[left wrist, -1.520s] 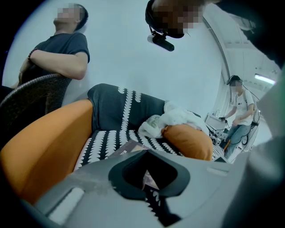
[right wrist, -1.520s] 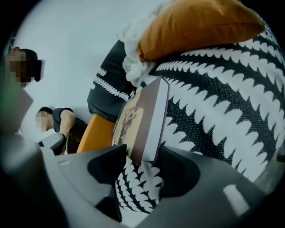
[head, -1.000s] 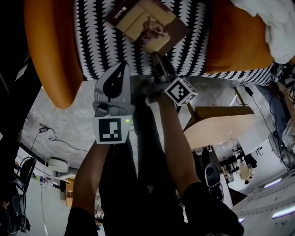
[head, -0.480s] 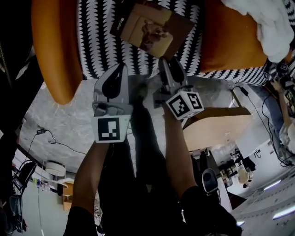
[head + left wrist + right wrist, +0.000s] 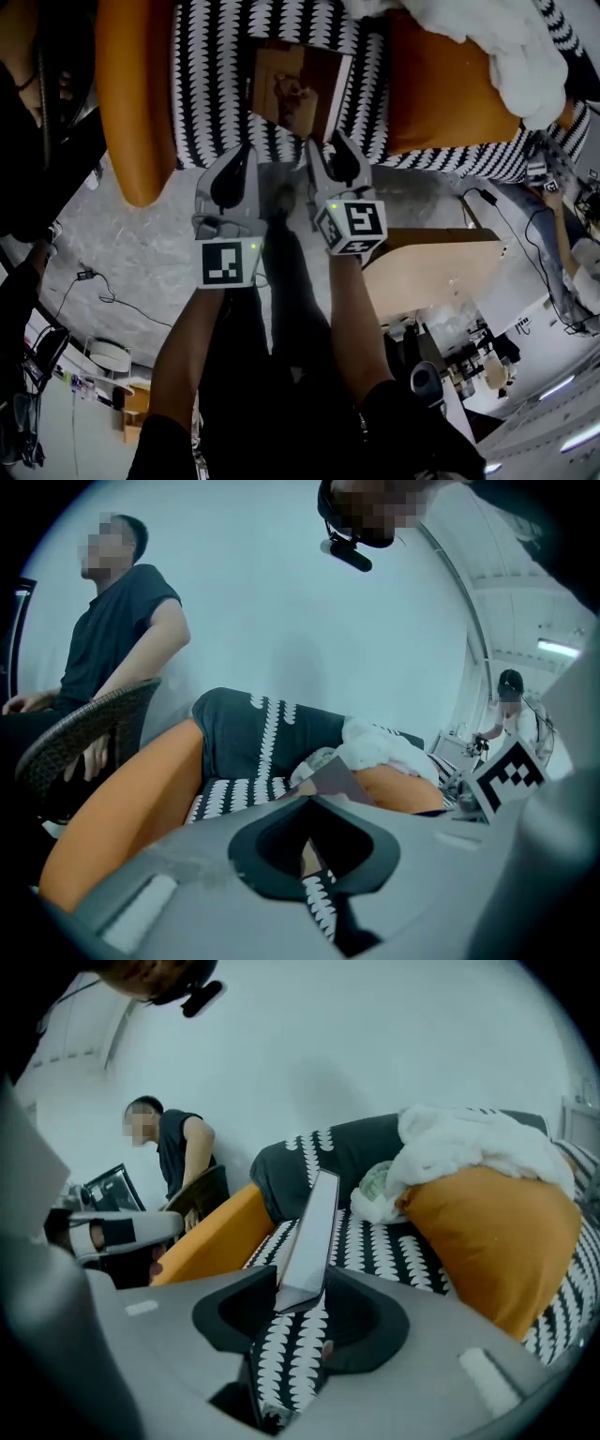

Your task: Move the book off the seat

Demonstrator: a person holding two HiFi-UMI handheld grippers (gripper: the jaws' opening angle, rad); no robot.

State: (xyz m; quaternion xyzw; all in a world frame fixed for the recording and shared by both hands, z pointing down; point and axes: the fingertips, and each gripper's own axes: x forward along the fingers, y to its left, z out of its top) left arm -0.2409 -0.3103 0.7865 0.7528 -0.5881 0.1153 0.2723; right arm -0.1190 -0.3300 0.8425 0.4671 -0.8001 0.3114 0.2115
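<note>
Forearms (image 5: 352, 309) reach up from six o'clock in the head view, one tool in each hand. Of the two, the left gripper (image 5: 240, 155) sits at nine o'clock of its partner. Its jaws are brought together with nothing in them, and through the hollow behind the tips I see only striped fabric.

The right gripper (image 5: 330, 150) has just been closing its jaws, and the book (image 5: 298, 86) is between them. In the right gripper view the book's near lower corner is pinched at the tips. It stands on edge, thin side toward the camera, running off toward twelve o'clock. I cannot tell whether its far end touches the cushion.

Under and beyond the book lies the black-and-white seat (image 5: 211, 84). The seat is flanked by an orange armrest (image 5: 136, 94) at nine o'clock and an orange cushion (image 5: 441, 89) at three o'clock. A white throw (image 5: 502, 52) is heaped at two o'clock, spilling over that cushion.

Farthest off, in the left gripper view, a person (image 5: 117, 635) sits in a woven chair (image 5: 80, 738) at ten o'clock.
</note>
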